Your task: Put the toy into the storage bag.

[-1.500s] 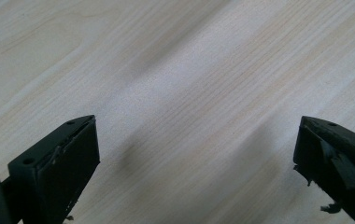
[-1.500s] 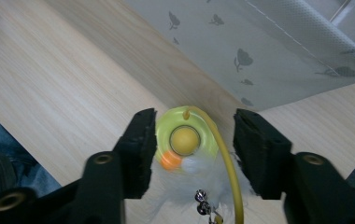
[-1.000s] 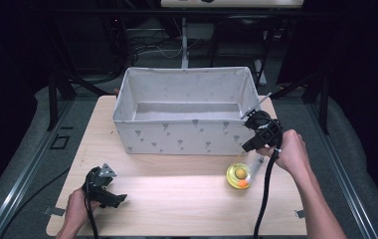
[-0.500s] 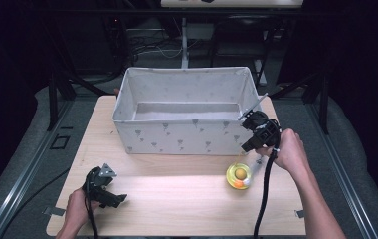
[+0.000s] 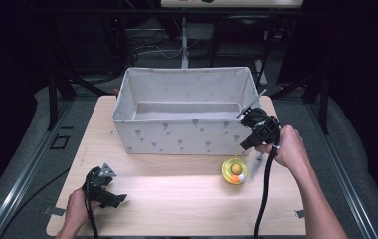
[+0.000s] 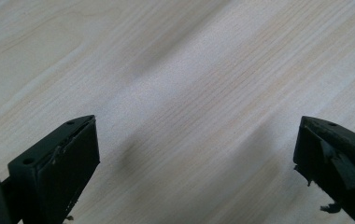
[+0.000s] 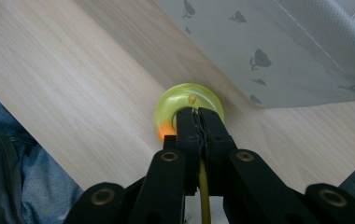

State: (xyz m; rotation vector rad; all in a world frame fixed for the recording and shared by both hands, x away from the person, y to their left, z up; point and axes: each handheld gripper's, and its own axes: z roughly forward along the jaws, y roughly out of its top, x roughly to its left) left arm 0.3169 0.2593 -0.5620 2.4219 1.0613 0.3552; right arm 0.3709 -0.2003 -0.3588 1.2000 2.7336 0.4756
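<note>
Right gripper (image 7: 198, 116): our jaws are pressed together, and a thin yellow strand runs down between them; we judge it a string or loop of the toy, though the frames leave that unsure
Yellow toy (image 5: 234, 171): a translucent yellow disc with an orange part, seen on the wooden table (image 5: 177, 204) in the high view, just in front of the fabric bin (image 5: 184, 132), near its right front corner
Left gripper (image 5: 102, 186): we hold it low over the table's near left, well apart from the toy; its jaws stand wide, with bare wood between them
Step in hand: we judge that we are lifting the toy by its strand
Next move: we raise it above the bin's front wall; then carry it over the hollow; only there part the jaws
</note>
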